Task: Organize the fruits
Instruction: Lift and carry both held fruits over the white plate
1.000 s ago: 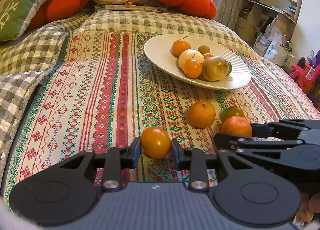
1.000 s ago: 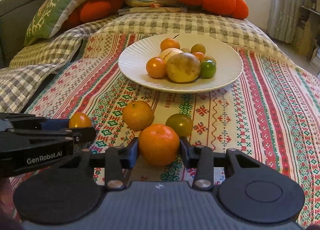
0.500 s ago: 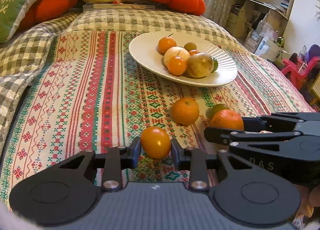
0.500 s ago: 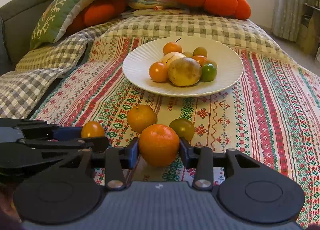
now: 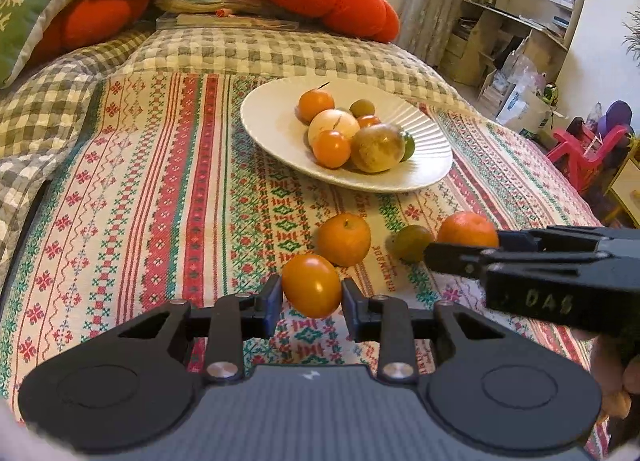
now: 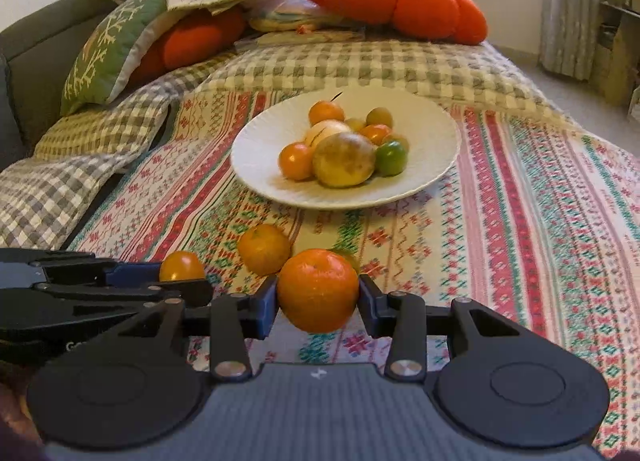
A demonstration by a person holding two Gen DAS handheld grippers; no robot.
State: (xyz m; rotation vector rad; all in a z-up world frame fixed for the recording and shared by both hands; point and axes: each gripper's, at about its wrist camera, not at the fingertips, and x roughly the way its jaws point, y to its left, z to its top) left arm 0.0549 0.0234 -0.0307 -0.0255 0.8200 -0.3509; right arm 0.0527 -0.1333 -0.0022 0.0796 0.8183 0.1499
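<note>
The right gripper [image 5: 460, 251] (marked "DAS") clamps a tangerine [image 6: 318, 289].

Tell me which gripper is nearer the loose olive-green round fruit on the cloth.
Right. The right gripper, shut on a big orange mandarin, sits directly beside the olive-green round fruit. The left gripper, gripping a smooth orange tomato, is farther away.

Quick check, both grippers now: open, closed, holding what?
Left gripper: closed on the small yellow-orange fruit.
Right gripper: closed on the mandarin.
</note>
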